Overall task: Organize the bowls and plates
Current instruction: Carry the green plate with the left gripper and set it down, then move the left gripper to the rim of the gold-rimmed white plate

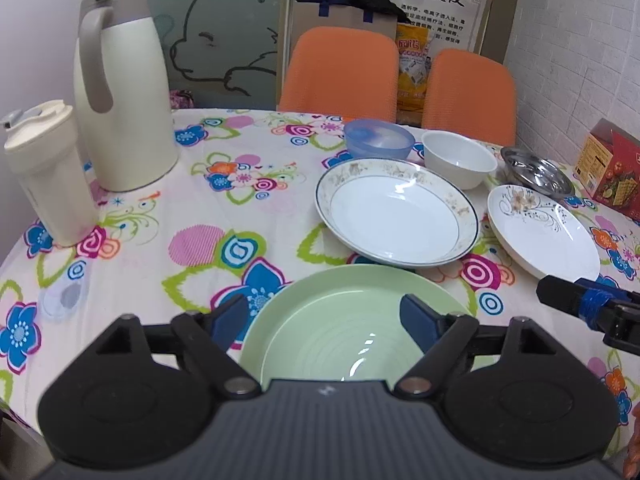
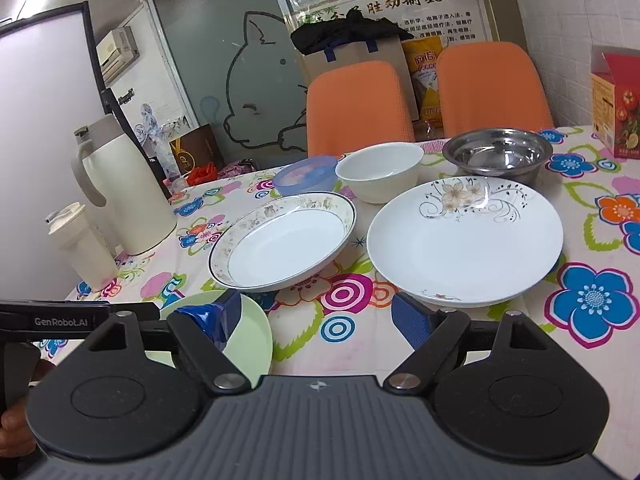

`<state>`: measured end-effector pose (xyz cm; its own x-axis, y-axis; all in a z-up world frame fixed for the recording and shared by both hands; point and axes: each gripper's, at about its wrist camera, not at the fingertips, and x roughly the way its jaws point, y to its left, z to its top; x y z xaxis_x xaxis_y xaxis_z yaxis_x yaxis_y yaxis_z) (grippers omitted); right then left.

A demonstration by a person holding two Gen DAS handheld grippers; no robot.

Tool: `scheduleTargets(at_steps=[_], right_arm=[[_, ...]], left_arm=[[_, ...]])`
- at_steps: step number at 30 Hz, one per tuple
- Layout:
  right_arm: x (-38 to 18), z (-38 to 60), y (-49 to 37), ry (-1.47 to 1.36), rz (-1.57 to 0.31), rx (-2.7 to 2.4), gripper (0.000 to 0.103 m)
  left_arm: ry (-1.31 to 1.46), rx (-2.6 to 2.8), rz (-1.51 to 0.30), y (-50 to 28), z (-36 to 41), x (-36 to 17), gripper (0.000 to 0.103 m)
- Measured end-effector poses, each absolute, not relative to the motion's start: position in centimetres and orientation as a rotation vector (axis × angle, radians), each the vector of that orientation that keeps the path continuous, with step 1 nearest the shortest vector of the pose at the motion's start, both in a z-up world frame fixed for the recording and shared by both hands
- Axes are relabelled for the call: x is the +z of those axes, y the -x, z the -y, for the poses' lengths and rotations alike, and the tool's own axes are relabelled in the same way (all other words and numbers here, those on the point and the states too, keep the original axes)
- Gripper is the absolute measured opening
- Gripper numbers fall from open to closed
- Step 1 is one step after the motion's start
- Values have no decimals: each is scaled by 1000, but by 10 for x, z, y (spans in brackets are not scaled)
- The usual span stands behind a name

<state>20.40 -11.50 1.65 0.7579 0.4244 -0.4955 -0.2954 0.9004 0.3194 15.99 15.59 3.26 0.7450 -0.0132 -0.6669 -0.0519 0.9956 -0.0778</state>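
left hand-held gripper point(image 1: 324, 320): jaws apart over green plate point(image 1: 340, 320) on table point(image 1: 160, 220), nothing clamped | right hand-held gripper point(image 2: 316, 316): jaws apart, empty | gold-rimmed plate point(image 1: 396, 216) at 12 o'clock of green plate | flower-painted plate point(image 2: 466, 240) at 3 o'clock of gold-rimmed plate

I note the table point(image 1: 168, 240) is covered in a printed floral cloth, matt and lightly creased. The near green plate point(image 1: 344, 320) looks like smooth plastic with a soft sheen and faint concentric rings. The rimmed plate point(image 1: 396, 216) and the flowered plate point(image 2: 464, 240) read as glazed ceramic, glossy, catching ceiling light. The white bowl point(image 1: 458, 162) has the same glaze. The blue bowl point(image 1: 378, 138) is translucent plastic, slightly frosted. The far right bowl point(image 2: 498, 152) is polished metal, mirror-bright. The jug point(image 1: 124, 92) and the tumbler point(image 1: 44, 172) have a matt cream finish. My left gripper point(image 1: 324, 320) is matt black plastic with blue textured pads point(image 1: 416, 316). The chairs point(image 1: 340, 72) carry coarse orange fabric.
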Motion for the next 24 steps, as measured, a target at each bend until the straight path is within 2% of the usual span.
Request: scheduleTargets(at_steps=[7, 13, 24], right_arm=[[14, 103, -233, -243, -634, 450, 69], [29, 91, -272, -133, -620, 472, 69], [6, 43, -352, 100, -709, 479, 71]], left_arm=[[82, 18, -747, -183, -158, 31, 83], [91, -29, -755, -243, -175, 40, 84], [132, -98, -885, -341, -187, 5, 84]])
